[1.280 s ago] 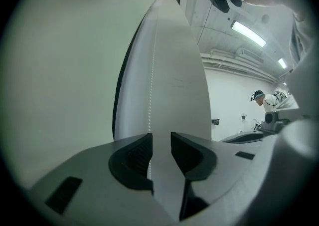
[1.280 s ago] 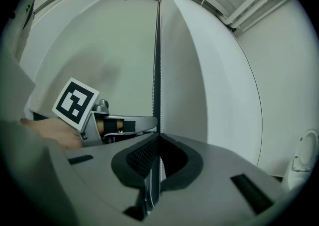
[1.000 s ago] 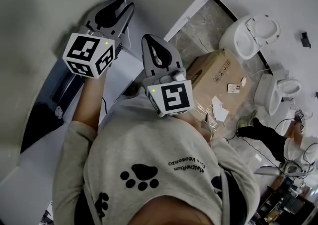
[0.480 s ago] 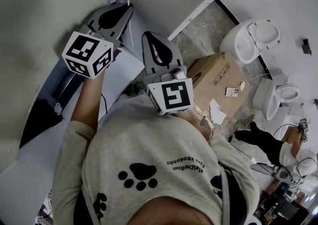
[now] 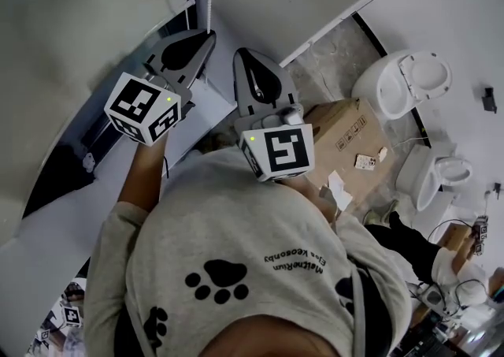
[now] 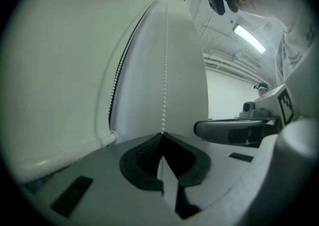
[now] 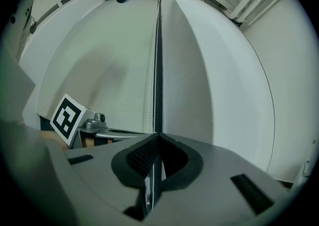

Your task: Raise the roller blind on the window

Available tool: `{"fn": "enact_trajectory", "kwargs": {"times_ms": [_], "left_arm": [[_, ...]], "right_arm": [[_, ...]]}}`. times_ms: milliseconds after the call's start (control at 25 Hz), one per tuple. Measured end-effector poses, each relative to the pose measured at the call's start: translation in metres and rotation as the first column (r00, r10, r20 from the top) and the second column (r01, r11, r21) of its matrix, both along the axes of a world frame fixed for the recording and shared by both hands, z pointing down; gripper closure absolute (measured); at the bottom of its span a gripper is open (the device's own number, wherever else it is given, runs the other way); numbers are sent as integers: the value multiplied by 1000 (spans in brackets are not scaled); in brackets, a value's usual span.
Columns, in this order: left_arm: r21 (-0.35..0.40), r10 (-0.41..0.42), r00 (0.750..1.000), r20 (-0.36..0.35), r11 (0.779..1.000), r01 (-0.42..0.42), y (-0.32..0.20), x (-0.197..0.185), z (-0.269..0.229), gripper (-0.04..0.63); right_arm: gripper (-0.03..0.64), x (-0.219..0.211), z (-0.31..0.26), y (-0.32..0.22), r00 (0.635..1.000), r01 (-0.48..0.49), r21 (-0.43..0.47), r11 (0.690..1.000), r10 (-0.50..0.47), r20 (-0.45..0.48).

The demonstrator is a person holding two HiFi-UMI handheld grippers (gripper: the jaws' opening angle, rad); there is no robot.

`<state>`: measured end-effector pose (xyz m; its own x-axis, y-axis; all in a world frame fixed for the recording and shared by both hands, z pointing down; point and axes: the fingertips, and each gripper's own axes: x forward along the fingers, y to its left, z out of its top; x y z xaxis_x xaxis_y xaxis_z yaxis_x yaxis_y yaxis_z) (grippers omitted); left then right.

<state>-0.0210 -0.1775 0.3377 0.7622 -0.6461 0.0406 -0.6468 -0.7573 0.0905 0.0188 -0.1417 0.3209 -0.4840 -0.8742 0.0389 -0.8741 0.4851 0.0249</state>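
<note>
- We log the left gripper (image 5: 206, 35) pointing level at the wall, jaws together and clamped on the white chain (image 6: 165, 70). The beads rise straight up from the jaw tips.
- The right gripper (image 5: 245, 54) sits just beside it, to its right in the head view, and is also level. Its jaws are together on a chain strand: beads pass between the pads and climb next to a dark vertical strip (image 7: 159, 45).
- We cannot tell whether both grippers hold the same strand.
- In the left gripper view a second strand (image 6: 122, 65) hangs left of the clamped one, close along the edge of the blind (image 5: 71, 24).
- The blind is a pale sheet filling the upper left of the head view. A dark band (image 5: 59, 178) runs under its lower edge, with the white sill (image 5: 201, 111) below that.
- In the left gripper view a white rounded bar (image 6: 107, 138) lies at the foot of the blind, just left of the jaws.
- The marker cubes (image 5: 146, 109) face up towards the head camera.
- We note a grey sweatshirt (image 5: 236, 261) with dark paw prints filling the lower frame.
- On the floor (image 5: 331, 56) to the right stands a cardboard box (image 5: 346, 131). Two white toilets (image 5: 409, 83) stand beyond it.
- Another person (image 5: 409, 233) is low at the right edge, well apart from the grippers.
</note>
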Motion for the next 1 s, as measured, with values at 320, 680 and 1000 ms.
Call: {"fn": "enact_trajectory", "kwargs": {"times_ms": [320, 680, 1000], "left_arm": [[-22, -15, 1000, -6, 1000, 15, 8, 1, 9, 588], [-157, -59, 997, 54, 985, 66, 15, -8, 90, 588], [-231, -52, 998, 25, 971, 57, 25, -3, 130, 588]], "right_arm": [[606, -3, -10, -8, 999, 39, 11, 999, -39, 8], [603, -20, -24, -8, 988, 156, 13, 988, -156, 21], [525, -45, -44, -6, 962, 271, 20, 962, -271, -24]]}}
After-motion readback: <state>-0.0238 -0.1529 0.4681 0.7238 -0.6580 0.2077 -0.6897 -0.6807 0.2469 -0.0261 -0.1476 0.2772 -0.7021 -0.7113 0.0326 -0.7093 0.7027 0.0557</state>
